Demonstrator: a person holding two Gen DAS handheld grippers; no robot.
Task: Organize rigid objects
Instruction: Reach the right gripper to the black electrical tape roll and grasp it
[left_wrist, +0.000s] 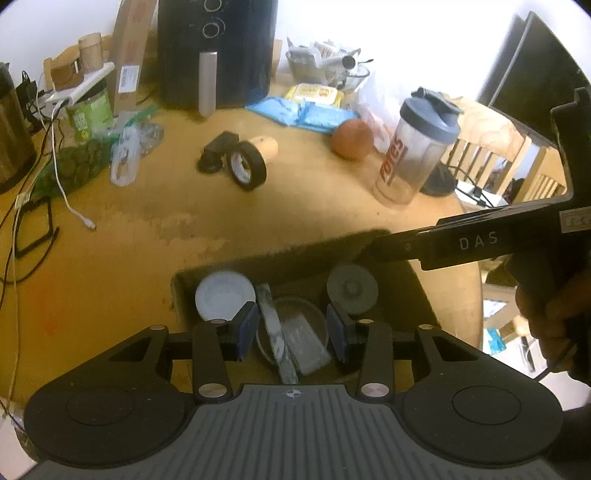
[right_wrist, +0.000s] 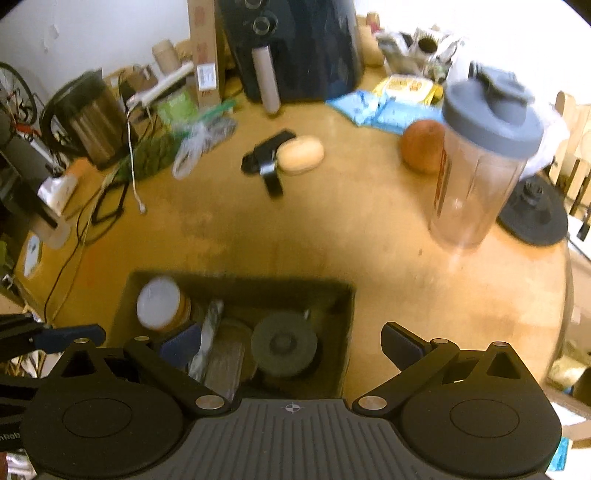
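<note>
A brown open box (left_wrist: 291, 264) stands on the wooden table near the front edge. Inside it lie a white-lidded jar (left_wrist: 224, 295), a marble bar (left_wrist: 275, 332), a grey block (left_wrist: 306, 345) in a round bowl, and a grey disc (left_wrist: 352, 290). My left gripper (left_wrist: 291, 330) hovers over the box, open, with nothing between its blue pads. My right gripper (right_wrist: 291, 347) is wide open and empty above the same box (right_wrist: 240, 282). On the table beyond lie a black tape roll (left_wrist: 246, 166), a beige cylinder (left_wrist: 264, 147) and a small black object (left_wrist: 216, 151).
A shaker bottle (left_wrist: 413, 147) and an orange (left_wrist: 351, 138) stand at the right. A black air fryer (left_wrist: 218, 51), blue packets (left_wrist: 299, 112), a kettle (right_wrist: 92, 114), cables and bags crowd the back and left. A chair (left_wrist: 491, 155) is beyond the table's right edge.
</note>
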